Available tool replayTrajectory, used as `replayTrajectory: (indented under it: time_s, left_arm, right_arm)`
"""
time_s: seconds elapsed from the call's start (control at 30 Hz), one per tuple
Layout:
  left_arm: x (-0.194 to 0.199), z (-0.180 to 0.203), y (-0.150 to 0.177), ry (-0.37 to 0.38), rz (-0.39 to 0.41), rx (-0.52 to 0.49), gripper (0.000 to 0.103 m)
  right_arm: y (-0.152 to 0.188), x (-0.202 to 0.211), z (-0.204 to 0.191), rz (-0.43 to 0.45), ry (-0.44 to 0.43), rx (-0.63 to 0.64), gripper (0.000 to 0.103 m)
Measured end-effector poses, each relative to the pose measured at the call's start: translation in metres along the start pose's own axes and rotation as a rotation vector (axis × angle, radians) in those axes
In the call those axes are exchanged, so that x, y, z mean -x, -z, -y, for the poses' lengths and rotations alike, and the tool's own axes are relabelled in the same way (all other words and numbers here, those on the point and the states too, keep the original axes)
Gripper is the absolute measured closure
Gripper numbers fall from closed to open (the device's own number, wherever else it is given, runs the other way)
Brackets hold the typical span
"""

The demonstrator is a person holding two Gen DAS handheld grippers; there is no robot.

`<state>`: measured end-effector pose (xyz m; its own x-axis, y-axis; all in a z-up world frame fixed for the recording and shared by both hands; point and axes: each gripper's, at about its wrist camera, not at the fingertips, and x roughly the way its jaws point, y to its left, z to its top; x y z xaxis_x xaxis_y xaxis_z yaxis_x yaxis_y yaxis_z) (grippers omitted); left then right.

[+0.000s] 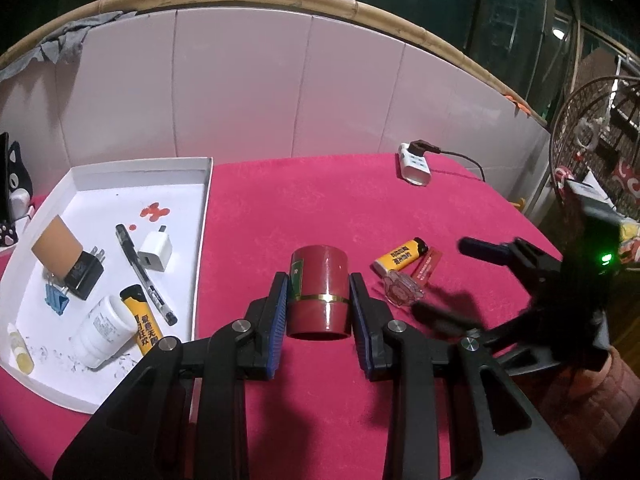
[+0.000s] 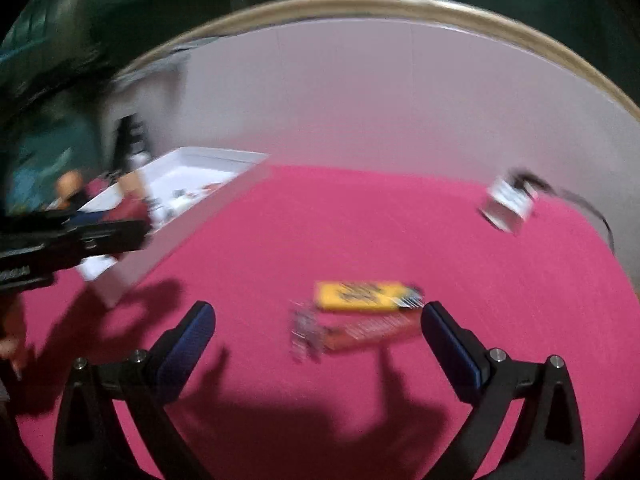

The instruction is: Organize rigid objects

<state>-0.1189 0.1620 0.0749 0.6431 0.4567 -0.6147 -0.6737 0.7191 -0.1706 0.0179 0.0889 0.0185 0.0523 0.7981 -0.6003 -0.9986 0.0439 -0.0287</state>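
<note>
My left gripper is shut on a dark red can with a gold band, held just above the pink tablecloth and right of the white tray. The tray holds a pen, a white charger, a black charger, a white bottle and a yellow lighter. My right gripper stands wide open over the cloth. Just beyond its fingers lie another yellow lighter, a red lighter and a clear charm. The right wrist view is blurred.
A white power strip with a black plug and cord lies at the back right. A wire fan guard stands off the table's right edge. A black cat figure sits left of the tray. A white tiled wall backs the table.
</note>
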Motion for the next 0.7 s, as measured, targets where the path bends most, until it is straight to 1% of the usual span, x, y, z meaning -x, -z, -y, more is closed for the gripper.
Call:
replayTrajectory:
  time_s: [0.07, 0.2, 0.27, 0.3, 0.33, 0.4, 0.47, 0.5, 0.57, 0.6, 0.7]
  left_arm:
    - [0.001, -0.002, 0.000, 0.006, 0.003, 0.005, 0.074]
    - [0.004, -0.006, 0.001, 0.017, 0.008, 0.019, 0.074]
    - [0.004, -0.008, 0.002, 0.023, 0.009, 0.029, 0.074]
    - [0.003, -0.009, 0.002, 0.025, 0.009, 0.034, 0.074]
    - [0.003, -0.010, 0.002, 0.028, 0.009, 0.040, 0.074]
    - [0.003, -0.012, 0.003, 0.034, 0.006, 0.048, 0.074]
    - [0.004, -0.013, 0.003, 0.038, 0.007, 0.049, 0.074]
    - [0.005, -0.013, 0.003, 0.039, 0.009, 0.051, 0.074]
    - [0.006, -0.014, 0.003, 0.038, 0.013, 0.056, 0.074]
    - [0.007, -0.015, 0.003, 0.037, 0.016, 0.058, 0.074]
    - [0.011, -0.017, 0.002, 0.028, 0.026, 0.054, 0.074]
  right_arm:
    - [-0.004, -0.011, -0.004, -0.046, 0.023, 0.007, 0.000]
    - [-0.003, -0.030, -0.007, -0.103, 0.003, 0.029, 0.002]
    - [-0.003, -0.034, -0.008, -0.125, -0.008, 0.036, 0.016]
    - [-0.002, -0.034, -0.011, -0.134, -0.007, 0.038, 0.032]
    - [-0.002, -0.037, -0.011, -0.149, -0.015, 0.039, 0.051]
    - [-0.001, -0.044, -0.011, -0.189, -0.032, 0.036, 0.071]
    - [0.000, -0.049, -0.010, -0.221, -0.031, 0.028, 0.073]
    - [0.000, -0.049, -0.011, -0.221, -0.030, 0.030, 0.073]
    - [0.000, -0.048, -0.013, -0.220, -0.019, 0.043, 0.085]
    - [0.000, -0.047, -0.014, -0.219, -0.014, 0.048, 0.088]
    - [0.000, -0.042, -0.018, -0.196, -0.014, 0.055, 0.088]
